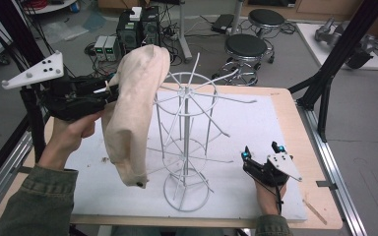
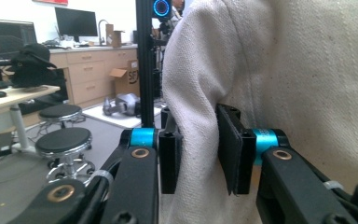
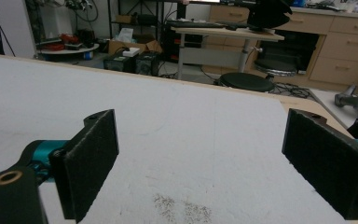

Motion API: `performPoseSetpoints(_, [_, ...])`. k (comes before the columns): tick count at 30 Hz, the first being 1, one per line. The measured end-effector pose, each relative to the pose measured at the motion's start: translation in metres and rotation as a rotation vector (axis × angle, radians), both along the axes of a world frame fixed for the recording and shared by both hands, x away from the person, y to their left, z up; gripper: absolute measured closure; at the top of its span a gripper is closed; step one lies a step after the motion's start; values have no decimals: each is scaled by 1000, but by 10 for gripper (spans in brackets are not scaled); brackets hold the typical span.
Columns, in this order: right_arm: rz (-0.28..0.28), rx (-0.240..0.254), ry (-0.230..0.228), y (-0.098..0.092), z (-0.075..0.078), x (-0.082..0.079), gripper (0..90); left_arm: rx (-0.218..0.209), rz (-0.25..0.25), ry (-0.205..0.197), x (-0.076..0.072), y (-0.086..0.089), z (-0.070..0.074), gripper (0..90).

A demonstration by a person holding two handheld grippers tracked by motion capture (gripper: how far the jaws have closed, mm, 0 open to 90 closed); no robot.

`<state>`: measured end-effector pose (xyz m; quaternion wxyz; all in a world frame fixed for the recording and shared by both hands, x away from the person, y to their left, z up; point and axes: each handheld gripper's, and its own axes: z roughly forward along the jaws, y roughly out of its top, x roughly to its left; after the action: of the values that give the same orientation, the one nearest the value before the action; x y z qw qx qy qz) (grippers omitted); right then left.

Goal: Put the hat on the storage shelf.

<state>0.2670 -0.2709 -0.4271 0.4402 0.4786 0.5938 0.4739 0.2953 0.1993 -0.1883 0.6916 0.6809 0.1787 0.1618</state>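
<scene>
A cream cloth cap (image 1: 134, 113) hangs draped over the top left arms of a white wire rack (image 1: 186, 142) standing on the white mat. My left gripper (image 1: 109, 92) is raised at the rack's upper left, shut on a fold of the cap (image 2: 279, 84), with cloth pinched between its pads (image 2: 200, 149). My right gripper (image 1: 261, 153) rests low on the mat at the rack's right, open, with nothing between its jaws (image 3: 200, 163). A small dark button or eyelet shows at the cap's lower tip.
The white mat (image 1: 256, 118) covers a wooden table (image 1: 295, 113). Black frame posts stand at both sides. Stools (image 1: 246, 49), computer boxes and cables sit on the floor beyond the far edge. A small patch of crumbs (image 3: 182, 207) lies on the mat.
</scene>
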Motion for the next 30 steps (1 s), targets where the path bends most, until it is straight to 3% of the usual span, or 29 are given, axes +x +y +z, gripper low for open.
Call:
performPoseSetpoints(4, [1, -1, 0, -1, 0, 0, 97, -9, -22, 19, 2, 0, -6, 650])
performPoseSetpoints(12, [-1, -3, -3, -2, 0, 0, 97, -76, -42, 63, 9, 7, -25, 571])
performPoseSetpoints(17, [-1, -2, -2, -2, 0, 0, 97, -103, -3, 73, 9, 14, -32, 476])
performPoseSetpoints(30, [-2, -3, 1, -1, 0, 0, 97, -164, 81, 62, 2, 38, -46, 376])
